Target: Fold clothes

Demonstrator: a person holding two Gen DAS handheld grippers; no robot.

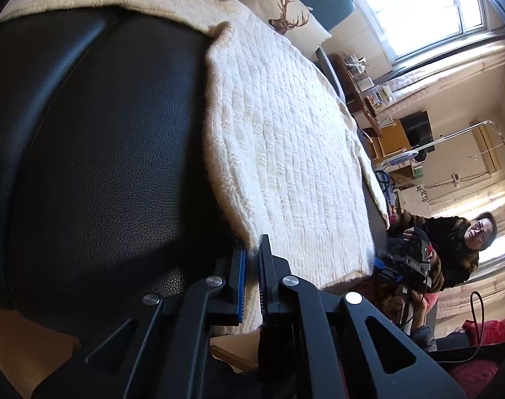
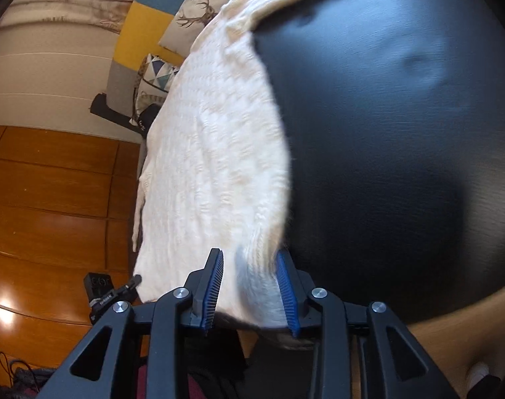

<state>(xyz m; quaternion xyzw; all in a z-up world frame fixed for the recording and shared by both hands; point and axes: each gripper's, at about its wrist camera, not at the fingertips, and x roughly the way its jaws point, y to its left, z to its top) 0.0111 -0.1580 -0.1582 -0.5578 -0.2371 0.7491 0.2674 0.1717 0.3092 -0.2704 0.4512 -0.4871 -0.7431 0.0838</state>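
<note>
Grippers are taking the cream knit sweater [image 1: 285,153] by its near hem. Left gripper [image 1: 252,266] is pinching it; right gripper [image 2: 251,286], spread, is straddling the corner and likely needs closing next.

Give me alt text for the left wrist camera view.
The left gripper is shut on the near edge of a cream knitted sweater spread over a black leather surface. A deer-print cushion lies beyond it.
</note>
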